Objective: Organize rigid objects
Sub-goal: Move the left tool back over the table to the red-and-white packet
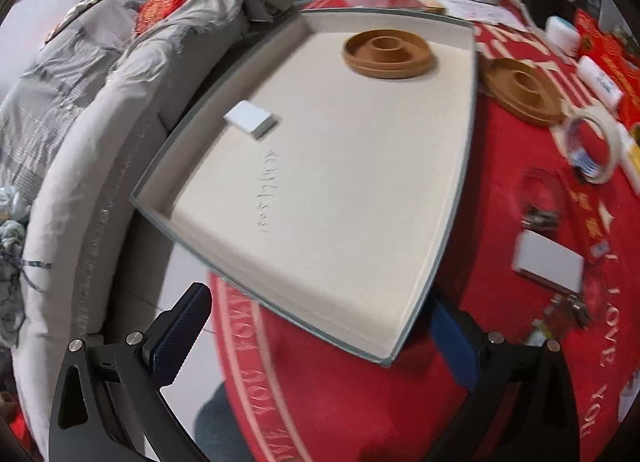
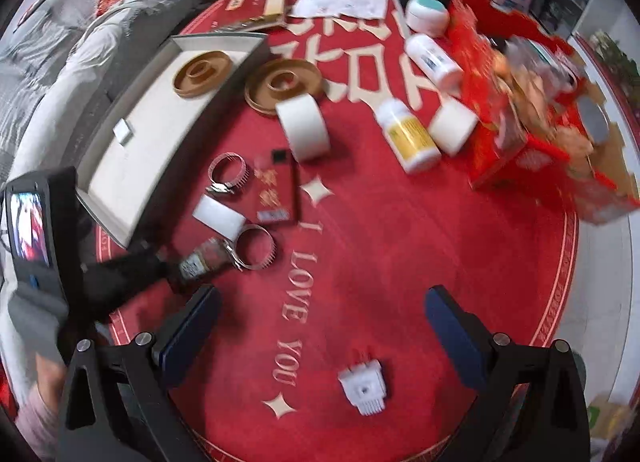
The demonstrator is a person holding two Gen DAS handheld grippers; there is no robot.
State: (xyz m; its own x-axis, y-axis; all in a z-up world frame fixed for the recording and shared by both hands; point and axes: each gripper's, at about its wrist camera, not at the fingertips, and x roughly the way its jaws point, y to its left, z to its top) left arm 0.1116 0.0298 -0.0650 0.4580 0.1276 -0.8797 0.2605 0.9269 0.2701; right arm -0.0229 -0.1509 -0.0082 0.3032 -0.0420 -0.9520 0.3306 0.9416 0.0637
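Red cloth covers the tabletop (image 2: 400, 262). My left claw (image 1: 320, 326) is released, empty, at the near corner of the cream tray (image 1: 460, 190), which holds a brown ring dish (image 1: 388, 54) at the top and a small white box (image 1: 250, 118) left of centre. My right claw (image 2: 322, 326) hangs released above a white comb attachment (image 2: 364, 386), lower centre.

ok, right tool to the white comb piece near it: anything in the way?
Nothing visible. The white comb piece lies alone on the red cloth, just ahead of the open right tool and between its fingers. The nearest clutter, a hose clamp, sits further off to the left.
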